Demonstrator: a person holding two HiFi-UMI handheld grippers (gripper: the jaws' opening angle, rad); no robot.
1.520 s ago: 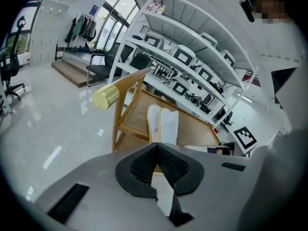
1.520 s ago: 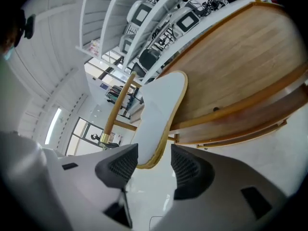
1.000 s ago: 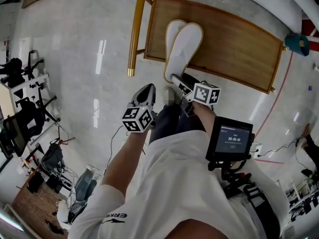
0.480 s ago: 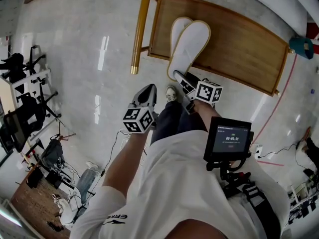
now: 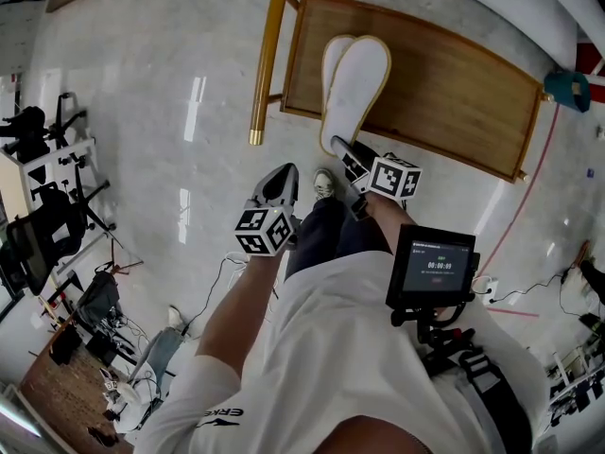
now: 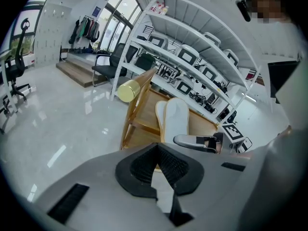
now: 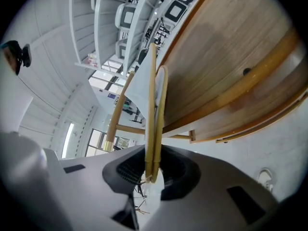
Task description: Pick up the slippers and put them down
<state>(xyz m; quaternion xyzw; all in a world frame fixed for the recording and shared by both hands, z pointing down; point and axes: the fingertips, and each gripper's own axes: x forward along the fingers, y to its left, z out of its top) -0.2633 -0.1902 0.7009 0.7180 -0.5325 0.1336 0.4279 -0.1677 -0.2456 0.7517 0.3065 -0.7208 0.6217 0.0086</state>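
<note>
The slippers (image 5: pixel 354 88), a white pair of soft cloth with tan edging round the soles, are seen stacked one against the other on a low rectangular counter (image 5: pixel 454 93) of warm, grained wood with a raised rim. Their heel ends, at the counter's near edge, are clamped by the right gripper (image 5: pixel 342 148), whose fingers have just been closing. In the right gripper view the two thin tan edges are shown edge-on, pressed together between the dark, ribbed pads, a detail not given by the head view. From the head view, in turn, the slippers' long rounded outline is made out, and their place toward the end of the counter nearer a round, golden-brown post (image 5: pixel 267 55). The left gripper (image 5: pixel 282 173) is held apart from the counter, over a floor (image 5: pixel 142 83) that is pale, glossy and faintly veined. Its fingers are seen together in the left gripper view, with nothing between them. The post's pale circular end is shown only in that view, as are white shelves (image 6: pixel 192 52) carrying screens behind the counter.
</note>
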